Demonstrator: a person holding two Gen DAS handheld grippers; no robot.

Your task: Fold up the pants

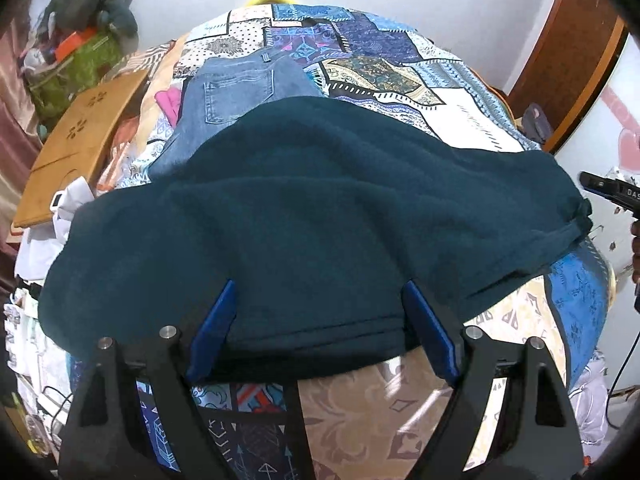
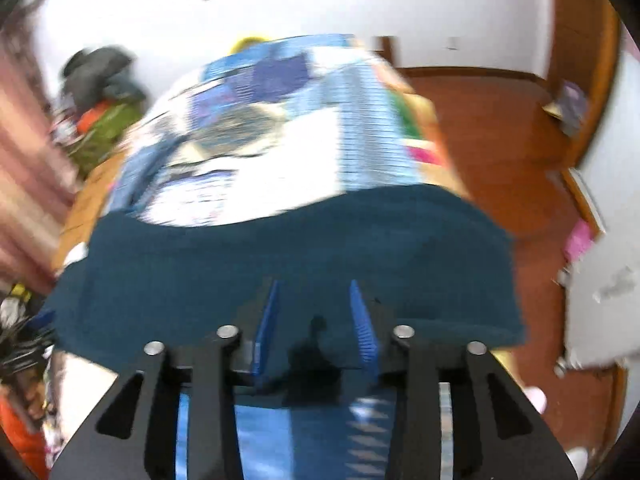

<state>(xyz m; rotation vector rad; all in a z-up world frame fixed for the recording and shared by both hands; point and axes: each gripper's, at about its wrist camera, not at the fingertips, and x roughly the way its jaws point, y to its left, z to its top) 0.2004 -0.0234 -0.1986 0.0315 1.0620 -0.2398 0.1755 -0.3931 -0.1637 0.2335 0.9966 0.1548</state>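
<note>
The dark teal pants (image 1: pixel 312 216) lie spread across the patchwork bedspread (image 1: pixel 440 92), near its front edge. My left gripper (image 1: pixel 320 292) is wide open, its blue fingers (image 1: pixel 216 320) on either side of the pants' near hem. In the blurred right wrist view the same teal pants (image 2: pixel 280 256) fill the middle. My right gripper (image 2: pixel 316 292) is open, its blue fingers (image 2: pixel 268 320) resting over the pants' near edge. The right gripper's black body also shows at the far right of the left wrist view (image 1: pixel 612 192).
A pair of blue jeans (image 1: pixel 236 96) lies behind the teal pants. A wooden board (image 1: pixel 80 144) and a pile of clothes and bags (image 1: pixel 76 40) sit at the left. A wooden floor (image 2: pixel 500 140) and a door frame (image 1: pixel 568 60) are at the right.
</note>
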